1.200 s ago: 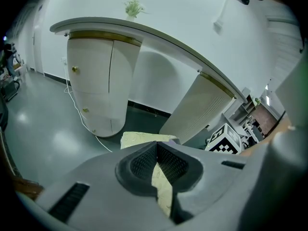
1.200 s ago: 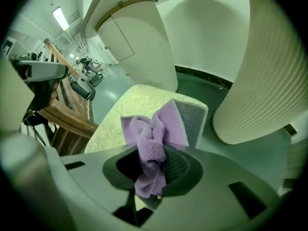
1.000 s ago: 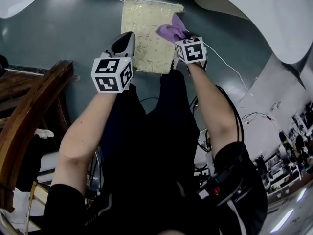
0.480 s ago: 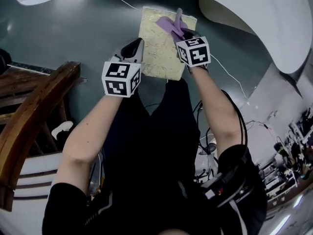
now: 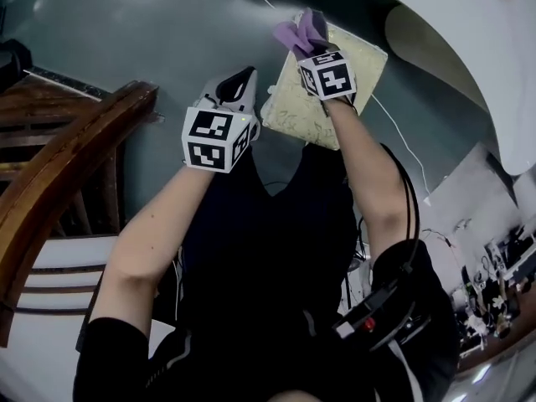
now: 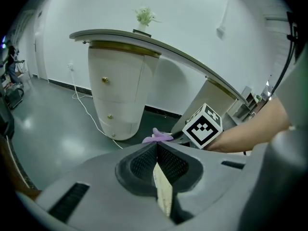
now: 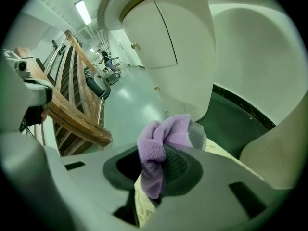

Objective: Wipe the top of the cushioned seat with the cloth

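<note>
The cushioned seat [image 5: 328, 90] is a pale gold patterned square pad that sits tilted over the grey floor. My left gripper [image 5: 241, 84] is at its near left edge. In the left gripper view the jaws [image 6: 156, 150] are shut on a thin pale edge of the seat [image 6: 162, 194]. My right gripper [image 5: 311, 47] is at the seat's far left corner, shut on the purple cloth [image 5: 300, 30]. The cloth [image 7: 159, 146] bunches out of the jaws, with the seat's fabric [image 7: 143, 205] right under it. The cloth [image 6: 156, 137] and the right gripper's marker cube [image 6: 204, 125] also show in the left gripper view.
A brown wooden chair frame [image 5: 63, 178] stands at the left. A white curved counter [image 5: 473, 48] fills the right. A white cable [image 5: 400, 136] runs over the floor beside the seat. A white rounded cabinet [image 6: 118, 95] stands beyond.
The seat now sits further right and turned clockwise in the head view. Both grippers moved with it. The right gripper and cloth went from the seat's right side to its far left corner.
</note>
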### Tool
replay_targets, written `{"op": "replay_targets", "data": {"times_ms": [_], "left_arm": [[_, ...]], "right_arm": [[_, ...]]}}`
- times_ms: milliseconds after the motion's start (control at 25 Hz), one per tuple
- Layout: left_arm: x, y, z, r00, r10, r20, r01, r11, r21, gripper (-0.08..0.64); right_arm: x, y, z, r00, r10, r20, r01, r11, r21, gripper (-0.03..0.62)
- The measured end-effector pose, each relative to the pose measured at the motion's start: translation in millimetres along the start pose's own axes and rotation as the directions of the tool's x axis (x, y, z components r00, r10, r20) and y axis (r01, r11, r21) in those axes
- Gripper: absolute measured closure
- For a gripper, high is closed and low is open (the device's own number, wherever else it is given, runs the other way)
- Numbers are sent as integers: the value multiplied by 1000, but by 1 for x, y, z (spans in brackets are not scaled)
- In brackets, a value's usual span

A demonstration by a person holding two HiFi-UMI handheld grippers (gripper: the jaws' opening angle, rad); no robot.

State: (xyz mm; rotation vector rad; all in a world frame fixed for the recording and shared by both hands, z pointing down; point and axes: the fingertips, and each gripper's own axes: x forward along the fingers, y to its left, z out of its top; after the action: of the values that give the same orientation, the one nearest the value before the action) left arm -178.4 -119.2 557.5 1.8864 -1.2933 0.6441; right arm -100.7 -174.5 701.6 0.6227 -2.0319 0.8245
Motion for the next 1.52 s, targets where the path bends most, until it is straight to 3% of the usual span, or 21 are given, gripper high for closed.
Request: {"op": "replay_targets", "data": {"times_ms": [160,400,800,1000,1120,1360,1520], "left_arm": [[-1,3,-7,1000,10,11,-9,999,-45,557],[20,-14,-3,1000,0,30,0,1000,-13,557],[59,-69,5,999,-44,11,44,999,-11,557],[78,-86,3,998,-60,-3,60,997,-46,557],[92,-95,0,997,-67,-29,67,998,-14,557],[116,-101,-10,995,5,-98,4,996,84,557],[125,-105,-18,991,-12,-134,17,999,37,557]], "right_arm": [[10,-10,-7,1000,-9,-12,9,999,-36,499],[1,-25,-16,998,54,27,-57,994,97,502],[-40,-73,-57,999,27,31,-32,990,139,502],[-62,-97,-79,999,-13,31,7,982,190,501],[-75,-113,-91,999,-31,24,25,975,223,502],[-95,-147,-116,996,-89,23,78,946,314,500],[-108,-170,-137,988,-153,-4,144,922,360,500]]}}
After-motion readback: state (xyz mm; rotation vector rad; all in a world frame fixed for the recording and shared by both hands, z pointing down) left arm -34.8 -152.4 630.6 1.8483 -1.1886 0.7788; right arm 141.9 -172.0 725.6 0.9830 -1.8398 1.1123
